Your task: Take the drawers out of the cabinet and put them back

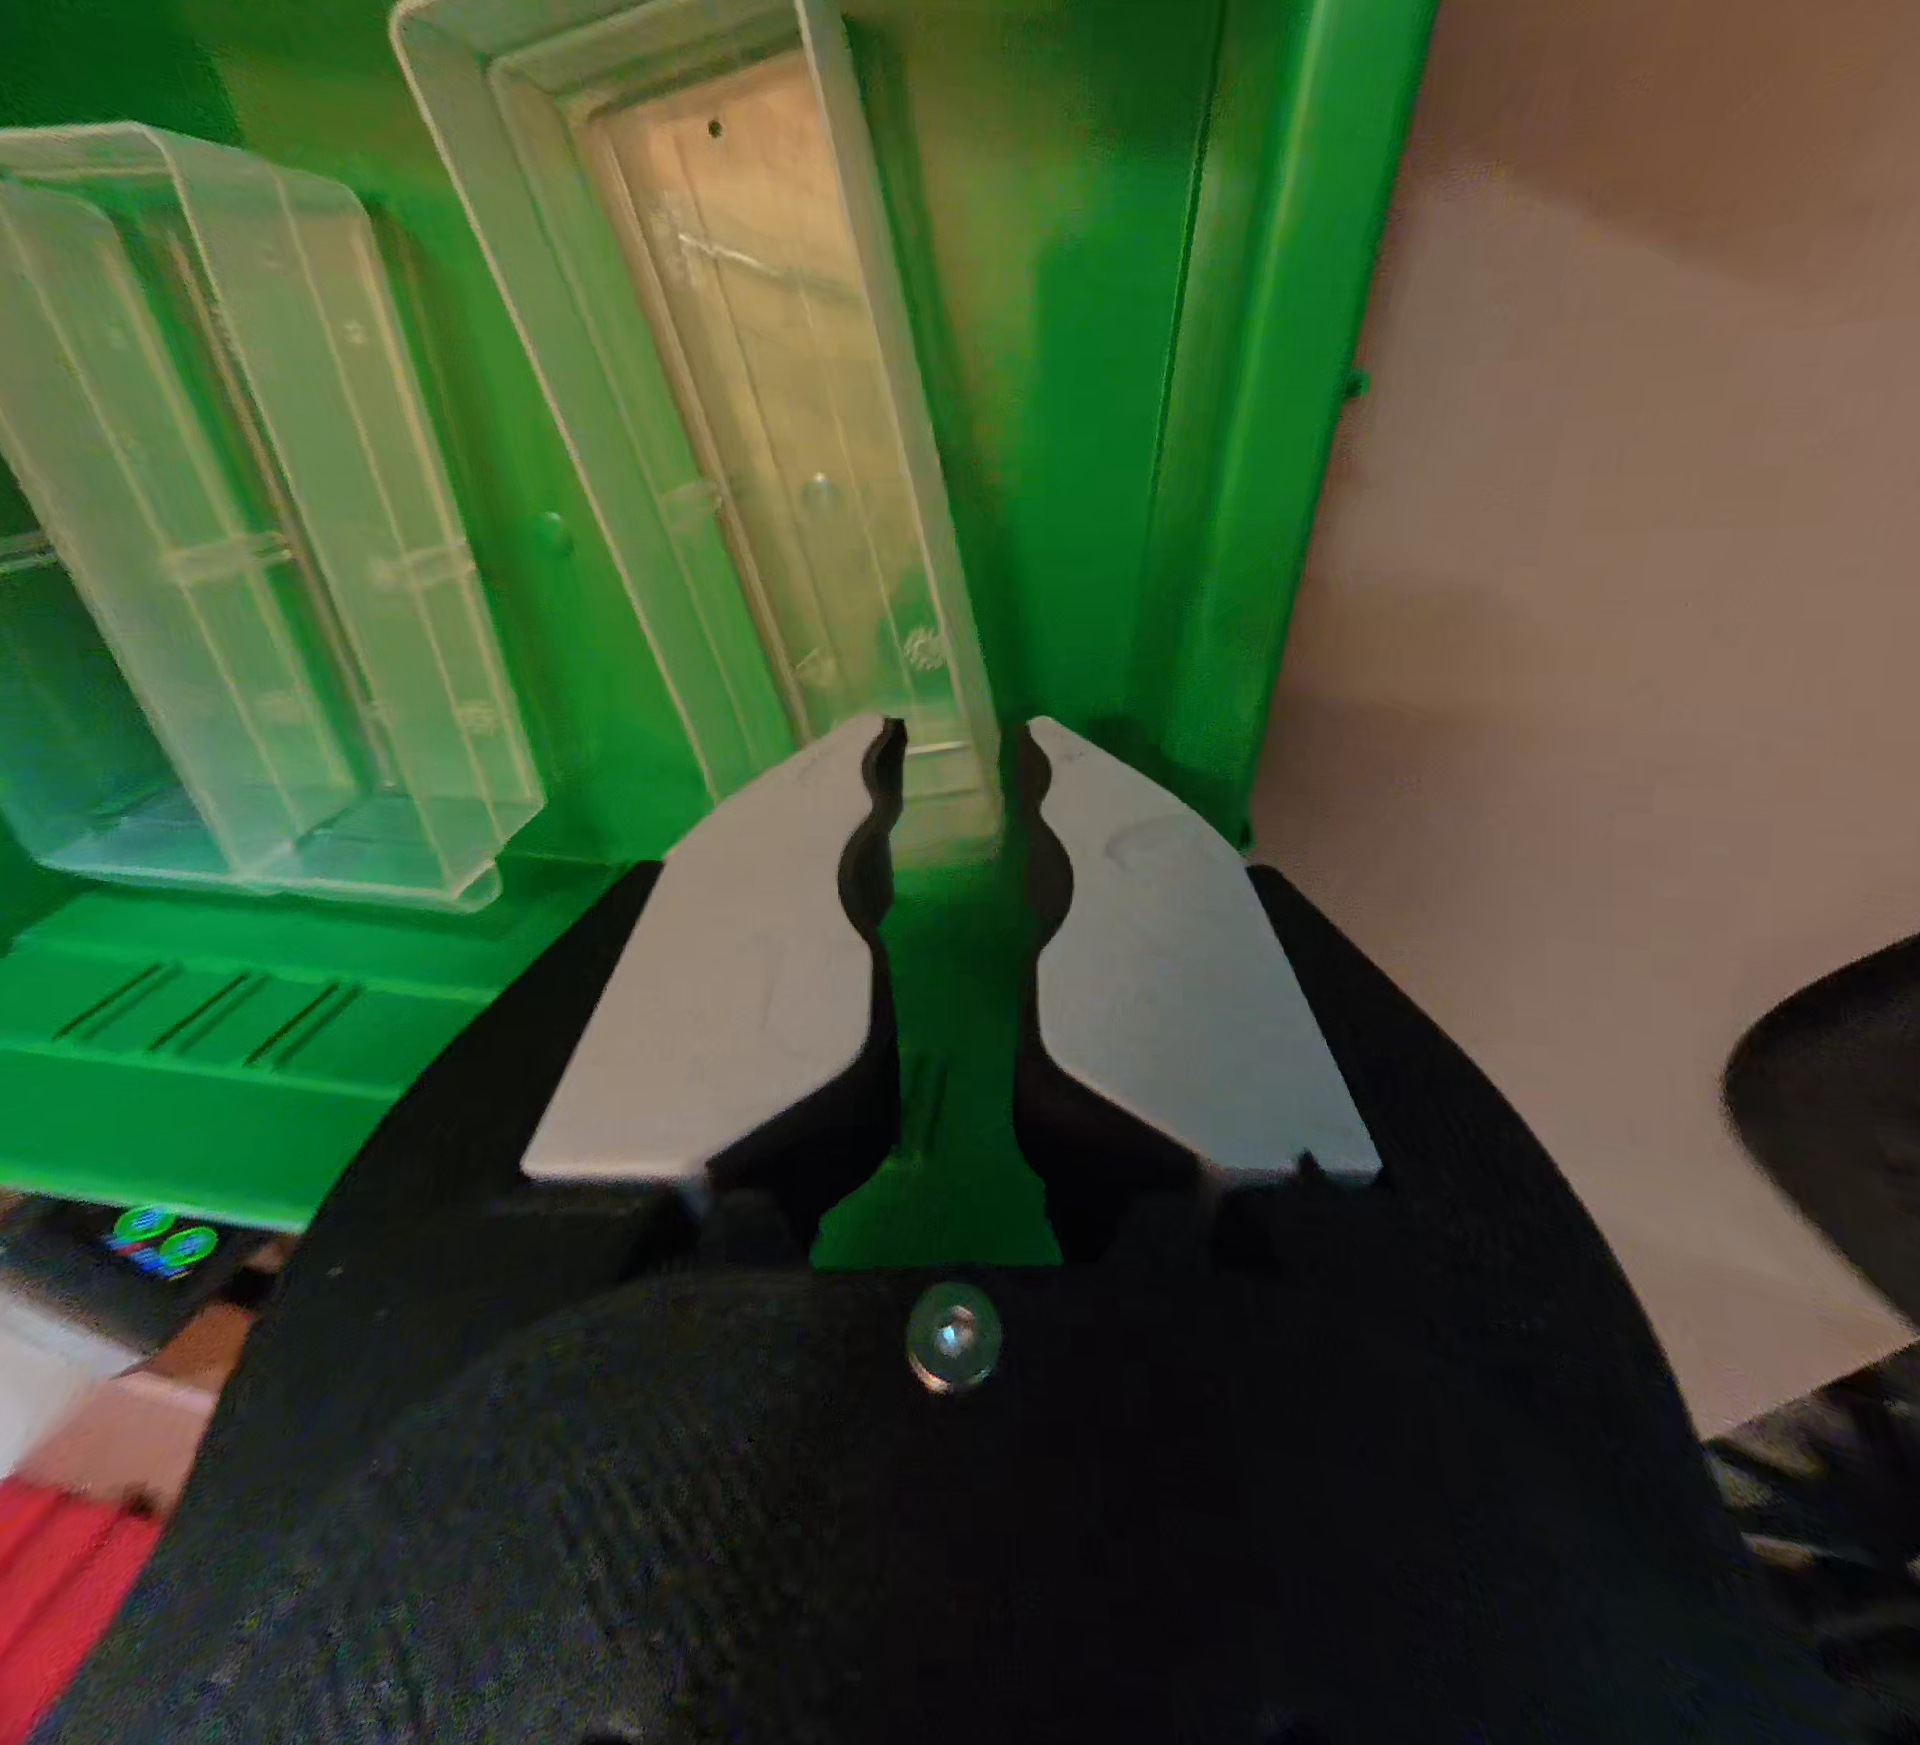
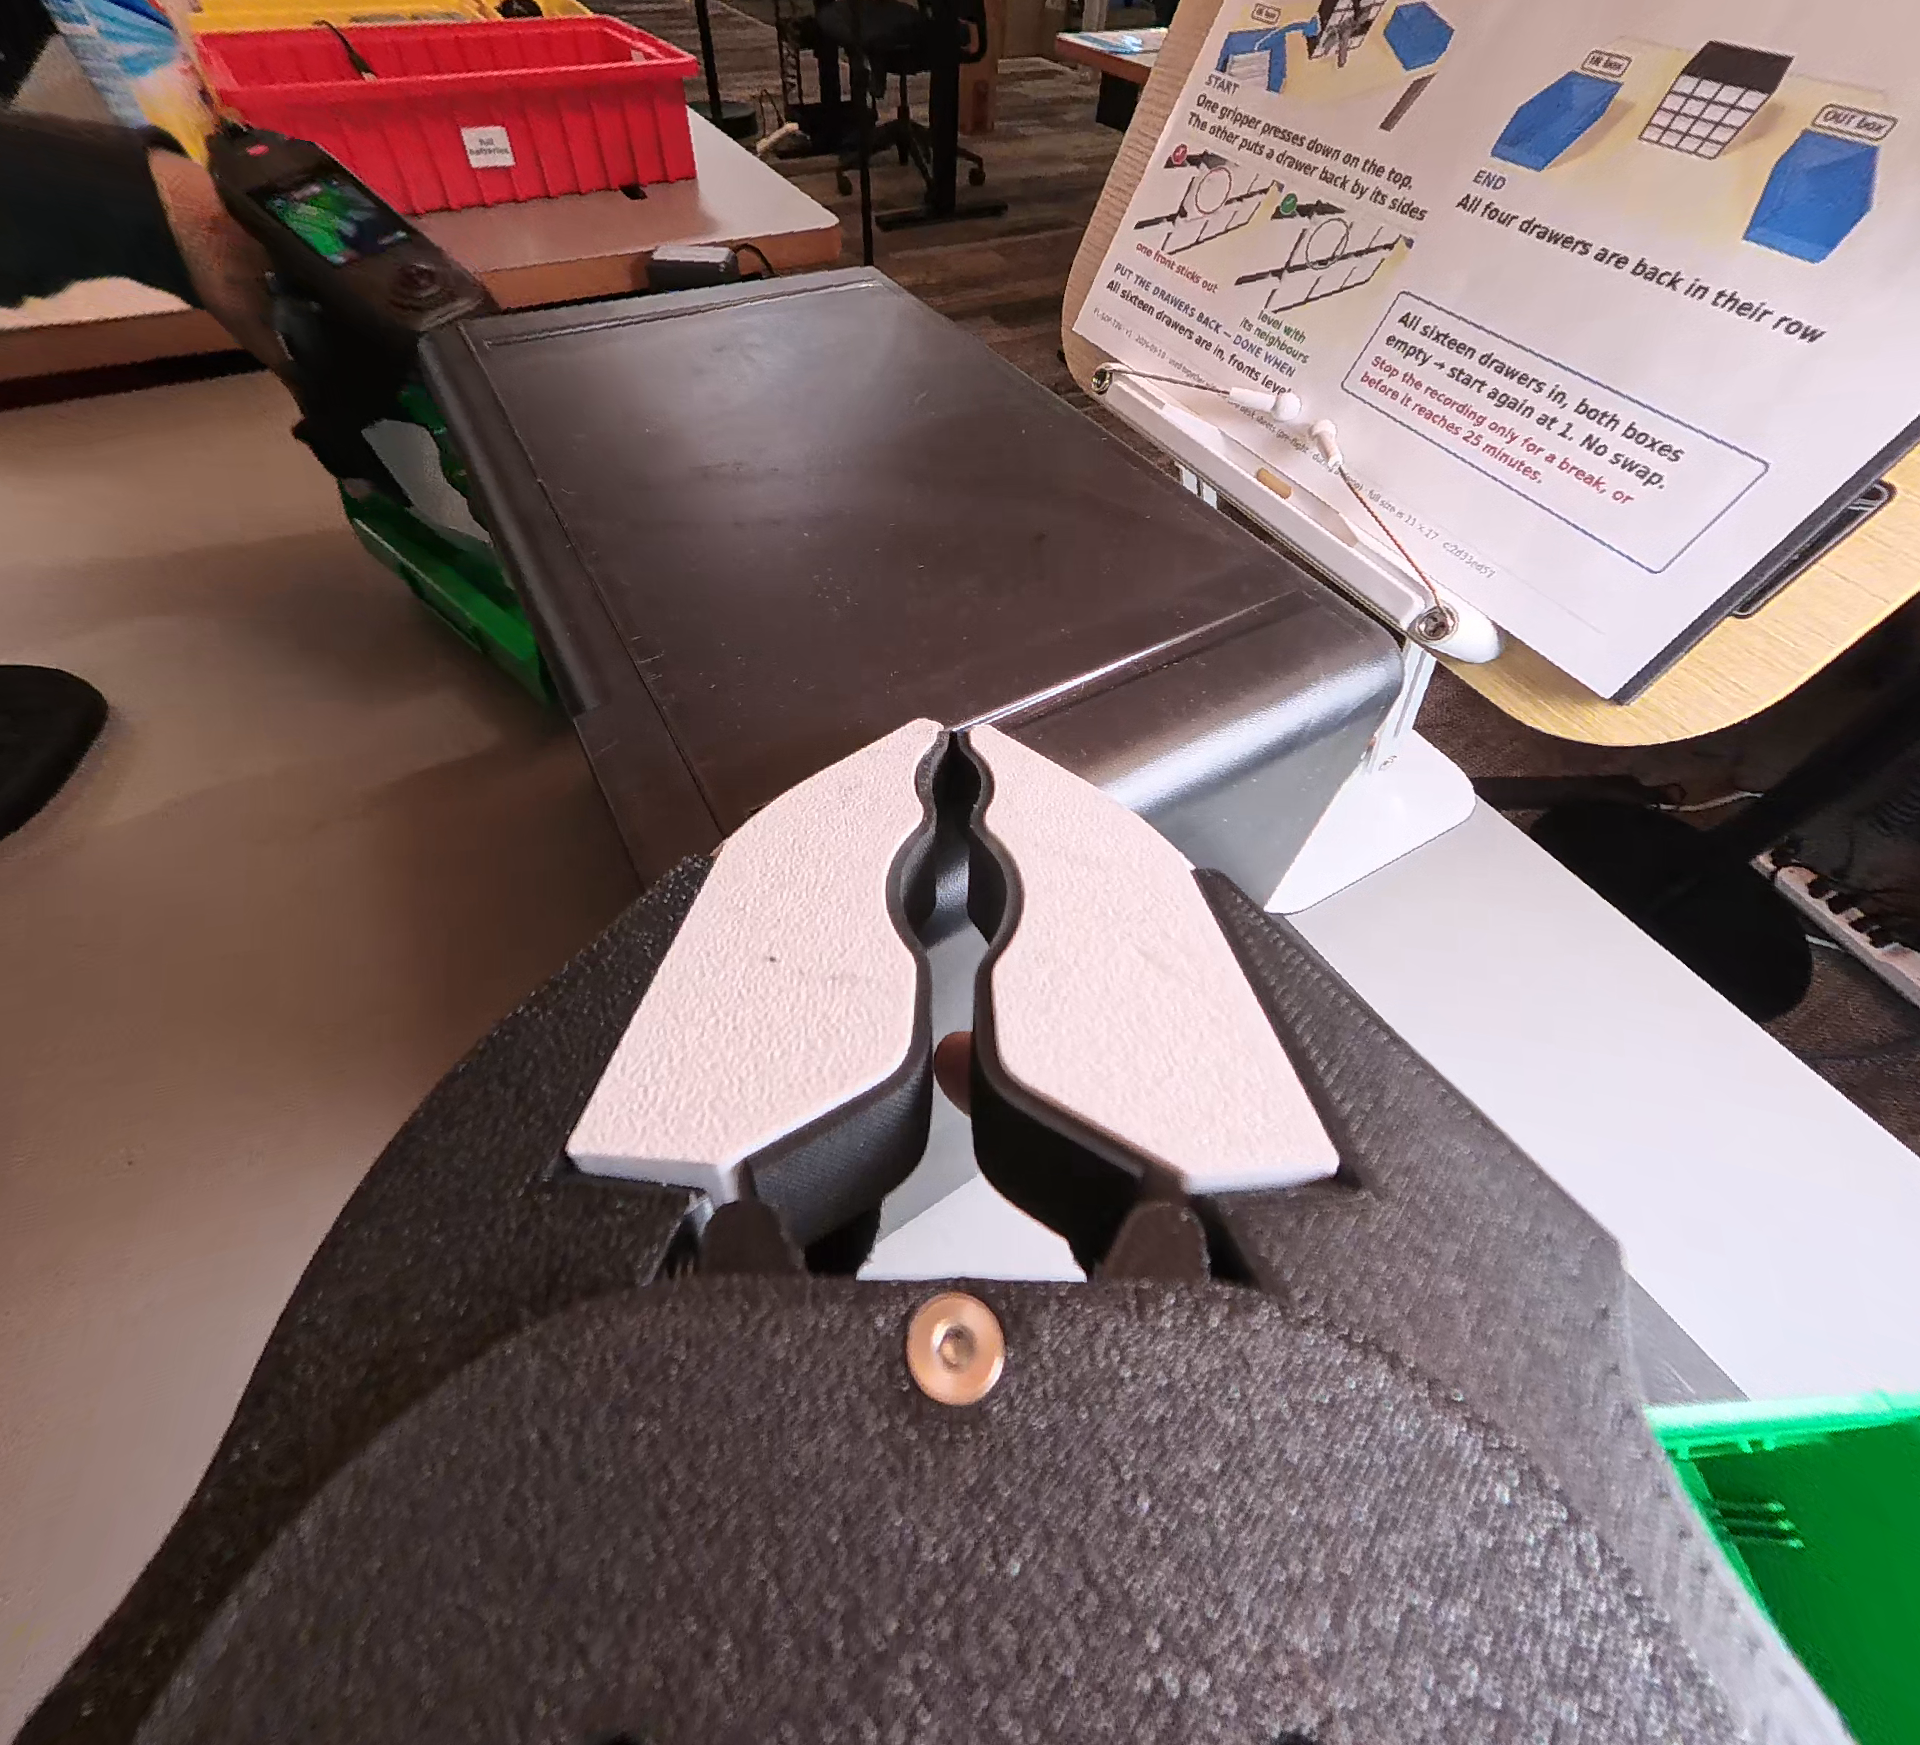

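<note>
In the left wrist view, two clear plastic drawers lie in a green bin (image 1: pixel 1091 345): one on the left (image 1: pixel 239 511), and a longer one in the middle (image 1: pixel 727 365). My left gripper (image 1: pixel 958 734) hovers over the middle drawer's near right corner. Its jaws stand a little apart, with the drawer's wall between the tips and a thin gap beside the right finger. In the right wrist view, my right gripper (image 2: pixel 951 745) is shut and empty, at the near end of the dark cabinet's top (image 2: pixel 831 500). The left gripper (image 2: pixel 343 241) shows beyond the cabinet's far left corner.
A slanted instruction board (image 2: pixel 1507 189) stands to the right of the cabinet. Red and yellow bins (image 2: pixel 447 106) sit on a far table. A second green bin (image 2: pixel 1787 1539) is at the lower right. The first green bin (image 2: pixel 447 552) sits left of the cabinet. A black pad (image 2: pixel 42 739) lies on the table.
</note>
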A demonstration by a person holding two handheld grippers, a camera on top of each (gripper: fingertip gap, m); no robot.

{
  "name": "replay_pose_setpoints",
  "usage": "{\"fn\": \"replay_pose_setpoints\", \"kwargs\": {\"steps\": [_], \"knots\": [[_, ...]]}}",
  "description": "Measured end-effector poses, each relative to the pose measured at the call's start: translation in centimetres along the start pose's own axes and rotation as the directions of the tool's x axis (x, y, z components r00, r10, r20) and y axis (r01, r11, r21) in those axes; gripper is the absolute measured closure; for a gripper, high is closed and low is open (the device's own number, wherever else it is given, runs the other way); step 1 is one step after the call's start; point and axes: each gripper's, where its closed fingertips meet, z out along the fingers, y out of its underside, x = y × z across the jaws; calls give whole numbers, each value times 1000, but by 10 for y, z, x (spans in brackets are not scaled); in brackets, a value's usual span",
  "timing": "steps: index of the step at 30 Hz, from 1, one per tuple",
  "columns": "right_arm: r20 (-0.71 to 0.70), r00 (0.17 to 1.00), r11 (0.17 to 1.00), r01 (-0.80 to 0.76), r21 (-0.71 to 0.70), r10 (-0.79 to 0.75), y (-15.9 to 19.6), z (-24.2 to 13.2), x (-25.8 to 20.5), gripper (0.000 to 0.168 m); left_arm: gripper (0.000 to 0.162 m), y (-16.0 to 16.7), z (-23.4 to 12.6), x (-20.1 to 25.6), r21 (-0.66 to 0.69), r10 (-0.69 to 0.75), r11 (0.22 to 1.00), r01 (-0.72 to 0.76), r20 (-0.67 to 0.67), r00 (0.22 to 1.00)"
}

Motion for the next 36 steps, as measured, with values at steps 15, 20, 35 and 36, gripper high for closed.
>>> {"fn": "replay_pose_setpoints", "kwargs": {"steps": [15, 20, 35, 36], "knots": [[31, 999, 999, -36, 24, 36, 0, 0, 0, 168, 119, 43, 16, -24, -362, 575, 777, -515, 76, 814], [41, 998, 999, -41, 31, 40, -1, 1, 0, 168, 127, 47, 18, -25, -362, 576, 769, -526, 36, 817], [52, 997, 998, -55, 43, 53, -1, 1, 1, 168, 138, 60, 21, -34, -462, 675, 654, -599, -1, 738], [55, 997, 997, -56, 45, 53, -1, 1, 1, 168, 138, 58, 17, -32, -445, 649, 684, -579, 8, 761]]}}
